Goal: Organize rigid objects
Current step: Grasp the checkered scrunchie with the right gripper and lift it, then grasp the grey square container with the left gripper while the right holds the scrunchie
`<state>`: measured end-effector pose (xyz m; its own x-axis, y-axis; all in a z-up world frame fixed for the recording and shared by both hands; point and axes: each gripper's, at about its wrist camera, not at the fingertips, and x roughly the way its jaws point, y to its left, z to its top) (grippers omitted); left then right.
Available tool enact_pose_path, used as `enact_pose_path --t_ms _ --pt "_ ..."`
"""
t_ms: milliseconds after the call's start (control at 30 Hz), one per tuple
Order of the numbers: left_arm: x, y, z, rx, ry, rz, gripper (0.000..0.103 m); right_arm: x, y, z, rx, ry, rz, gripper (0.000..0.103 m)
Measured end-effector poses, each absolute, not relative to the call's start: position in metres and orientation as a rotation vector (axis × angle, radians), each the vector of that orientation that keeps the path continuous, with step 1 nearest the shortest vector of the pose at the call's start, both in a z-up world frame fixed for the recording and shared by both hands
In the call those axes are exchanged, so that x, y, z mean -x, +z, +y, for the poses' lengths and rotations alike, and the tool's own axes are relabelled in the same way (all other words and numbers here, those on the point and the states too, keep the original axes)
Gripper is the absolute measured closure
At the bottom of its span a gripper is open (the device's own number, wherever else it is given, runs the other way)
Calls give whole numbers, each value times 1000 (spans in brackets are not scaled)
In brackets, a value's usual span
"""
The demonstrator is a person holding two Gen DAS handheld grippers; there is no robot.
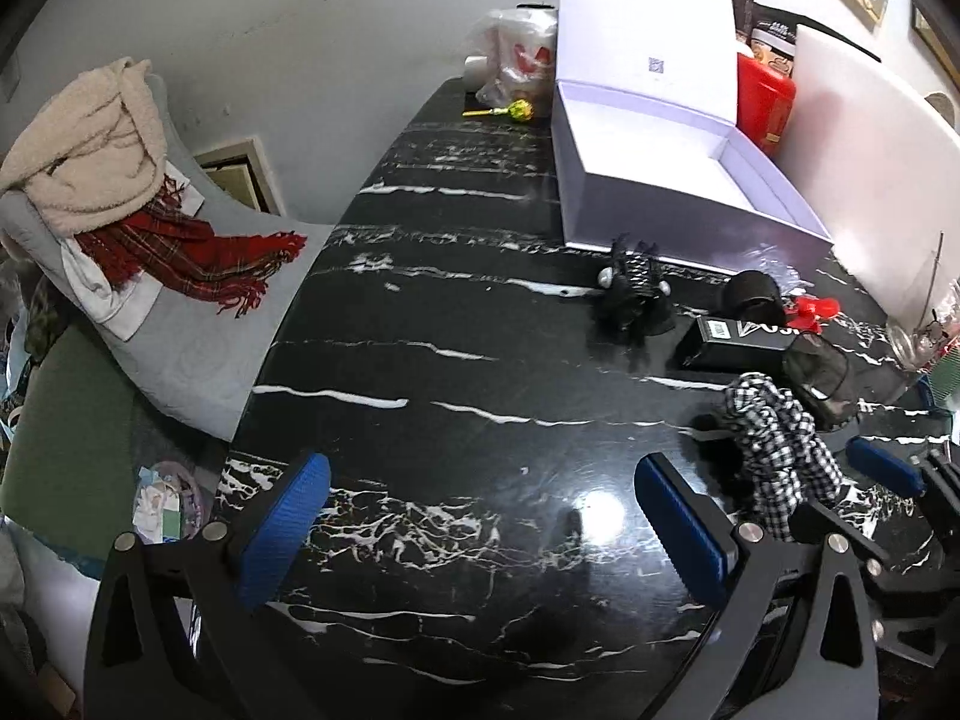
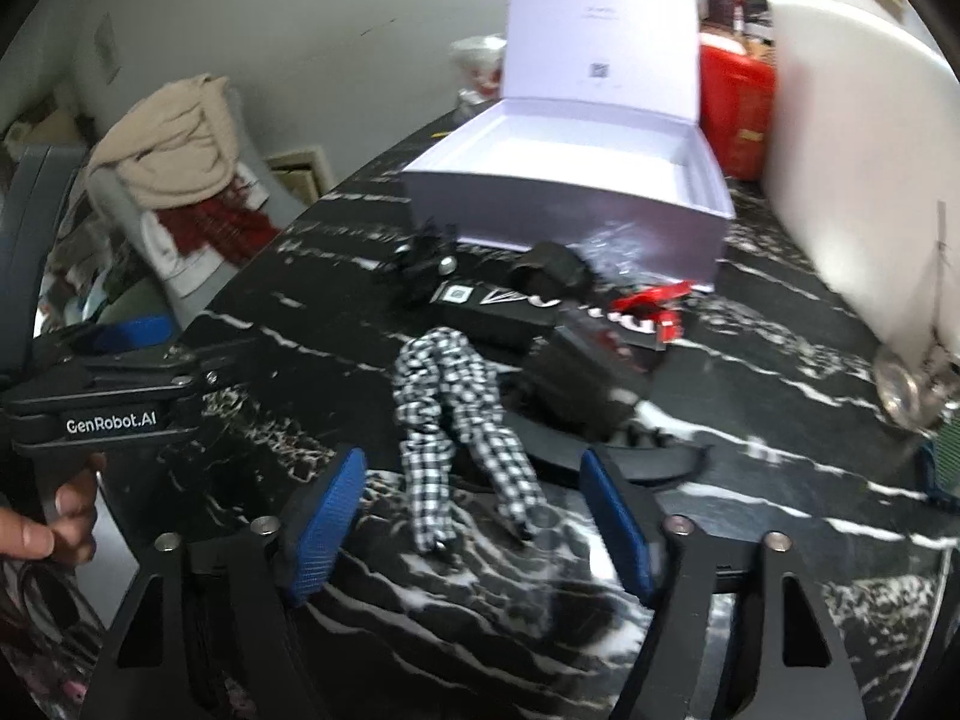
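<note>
Your right gripper hangs wide open and empty, the checkered hair tie just ahead. Your left gripper gapes empty too. Next, likely a grasp, then the open white box beyond.

Your left wrist view is sharp and evenly lit, with one bright glare spot on the glossy bench from a light overhead. Your right wrist view is smeared by motion blur, worst on the open box and the wall behind. Both views bend hard at the edges and darken to black corners.
</note>
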<state>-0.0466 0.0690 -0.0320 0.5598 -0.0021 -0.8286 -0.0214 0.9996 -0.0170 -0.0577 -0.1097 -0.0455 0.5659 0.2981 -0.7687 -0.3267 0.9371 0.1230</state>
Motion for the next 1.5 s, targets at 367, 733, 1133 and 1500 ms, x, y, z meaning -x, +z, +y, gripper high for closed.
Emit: enact_pose_path --t_ms 367,733,1133,1500 --pt "41 -37 74 24 42 993 0 41 -65 -97 43 423 951 68" --pt "37 -35 62 29 -5 991 0 56 -50 -114 16 465 891 86" --pt "26 -23 4 4 -161 975 0 76 -30 -167 -68 357 855 86" --pt "14 -20 -55 -62 -293 982 0 85 -18 -209 -109 303 821 86"
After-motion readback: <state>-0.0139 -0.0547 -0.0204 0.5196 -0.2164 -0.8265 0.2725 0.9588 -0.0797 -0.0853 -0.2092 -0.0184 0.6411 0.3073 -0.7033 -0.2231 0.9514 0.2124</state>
